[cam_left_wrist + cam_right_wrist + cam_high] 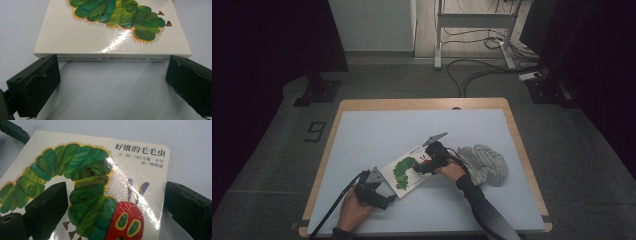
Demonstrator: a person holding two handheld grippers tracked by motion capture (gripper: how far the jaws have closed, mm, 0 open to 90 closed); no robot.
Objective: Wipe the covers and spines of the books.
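A white picture book (404, 172) with a green caterpillar on its cover lies flat on the pale mat, closed. My left gripper (383, 192) rests low on the mat at the book's near-left side. In the left gripper view its jaws stand wide apart, open (112, 80), facing the book's spine (112, 58) with a strip of mat between. My right gripper (426, 164) reaches over the book's far right end. Its jaws are open (115, 205): one hovers over the cover (82, 170), the other stands off the book's edge above the mat.
A grey knitted cloth (484, 162) lies bunched on the mat just right of the right hand. The mat (387, 130) covers a wooden table (422, 103). Beyond the table, cables and a desk frame (474, 30) stand on the floor.
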